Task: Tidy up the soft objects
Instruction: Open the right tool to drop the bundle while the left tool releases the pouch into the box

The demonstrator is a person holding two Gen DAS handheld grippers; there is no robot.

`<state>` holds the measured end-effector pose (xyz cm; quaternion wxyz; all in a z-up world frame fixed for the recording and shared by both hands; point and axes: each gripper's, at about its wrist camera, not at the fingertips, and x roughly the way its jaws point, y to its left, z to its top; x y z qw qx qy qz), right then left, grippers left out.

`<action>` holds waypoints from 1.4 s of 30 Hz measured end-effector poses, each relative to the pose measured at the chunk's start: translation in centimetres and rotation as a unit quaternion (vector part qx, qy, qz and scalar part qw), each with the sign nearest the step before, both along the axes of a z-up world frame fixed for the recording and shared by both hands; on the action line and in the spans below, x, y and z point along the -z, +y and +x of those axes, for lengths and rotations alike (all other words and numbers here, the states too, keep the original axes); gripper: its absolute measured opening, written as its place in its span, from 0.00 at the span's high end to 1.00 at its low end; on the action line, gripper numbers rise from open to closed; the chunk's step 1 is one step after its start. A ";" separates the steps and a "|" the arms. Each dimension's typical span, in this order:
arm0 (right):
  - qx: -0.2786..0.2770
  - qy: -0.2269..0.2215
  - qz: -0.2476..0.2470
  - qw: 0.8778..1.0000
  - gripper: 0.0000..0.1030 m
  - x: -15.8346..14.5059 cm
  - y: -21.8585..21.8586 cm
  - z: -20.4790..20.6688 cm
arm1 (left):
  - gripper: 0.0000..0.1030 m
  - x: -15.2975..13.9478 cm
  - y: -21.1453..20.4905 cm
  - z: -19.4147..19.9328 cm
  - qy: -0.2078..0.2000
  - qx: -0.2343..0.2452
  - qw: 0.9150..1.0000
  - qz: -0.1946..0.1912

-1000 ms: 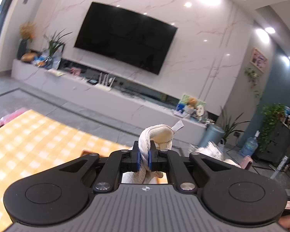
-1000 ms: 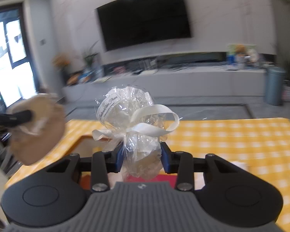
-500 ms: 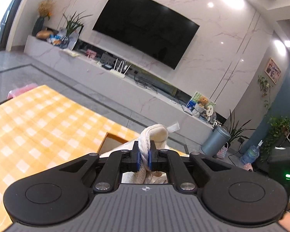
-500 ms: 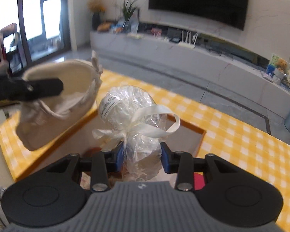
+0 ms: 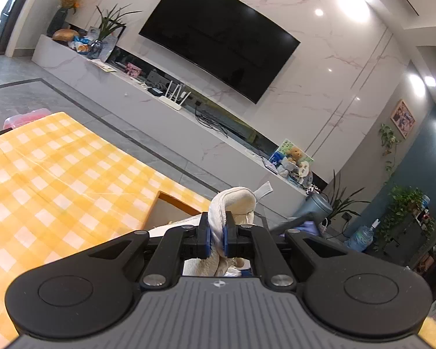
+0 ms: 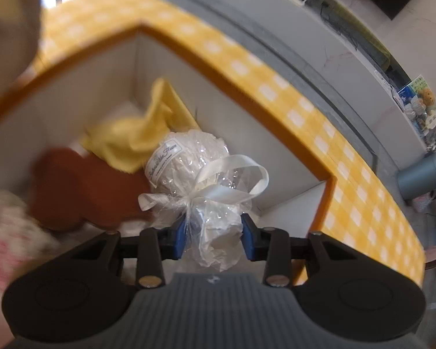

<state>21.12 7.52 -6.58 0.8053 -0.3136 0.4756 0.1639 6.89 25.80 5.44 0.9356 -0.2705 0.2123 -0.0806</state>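
Note:
My left gripper [image 5: 216, 239] is shut on a cream knitted slipper [image 5: 235, 200], held above the near edge of an open box [image 5: 175, 200] with an orange rim. My right gripper [image 6: 213, 234] is shut on a white bundle wrapped in clear cellophane [image 6: 189, 160] and tied with a white ribbon [image 6: 232, 186]. It points steeply down into the same box [image 6: 276, 157], whose walls are white. A yellow cloth [image 6: 139, 139], a brown plush toy [image 6: 81, 189] and a pink-and-white patterned item [image 6: 8, 238] lie inside. The slipper [image 6: 5, 29] shows blurred at the upper left of the right wrist view.
The box sits on a table under a yellow-and-white checked cloth [image 5: 43, 180]. Beyond the table are a grey tiled floor, a long white TV console [image 5: 160, 110] with a wall TV [image 5: 218, 37], a grey bin [image 6: 421, 177] and potted plants [image 5: 404, 203].
My right gripper has tipped from level to steeply downward and dropped toward the box with the wrapped bundle. My left gripper has shifted sideways and rolled a little, still holding the slipper.

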 end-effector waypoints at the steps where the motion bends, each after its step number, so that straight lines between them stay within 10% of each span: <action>1: -0.011 -0.006 -0.029 1.000 0.63 0.7 0.4 0.1 | 0.92 0.0 0.0 0.0 -0.001 0.002 1.000 0.000; 8: -0.030 -0.018 -0.066 0.997 0.55 2.4 1.1 0.4 | 0.92 -0.5 -0.5 -0.1 -0.012 0.032 0.999 -0.009; 12: -0.059 -0.045 -0.022 0.997 0.18 0.5 0.2 -1.3 | 0.92 -1.0 -1.1 -0.5 -0.021 0.041 0.999 -0.002; 22: -0.068 -0.112 0.019 0.991 0.13 -3.8 -4.5 -5.2 | 0.92 -2.2 -1.3 0.9 0.030 0.150 0.987 -0.044; 27: -0.071 -0.128 0.090 0.985 0.13 -5.1 -8.4 -5.9 | 0.92 -2.6 -1.6 2.3 0.081 0.196 0.977 0.012; 34: -0.065 -0.161 0.153 0.973 0.13 -7.4 -10.7 -7.9 | 0.92 2.0 -1.5 7.1 0.148 0.250 0.956 -0.032; 42: -0.052 -0.188 0.173 0.965 0.17 -8.7 -11.3 -9.1 | 0.91 5.2 -3.4 12.2 0.152 0.241 0.952 0.107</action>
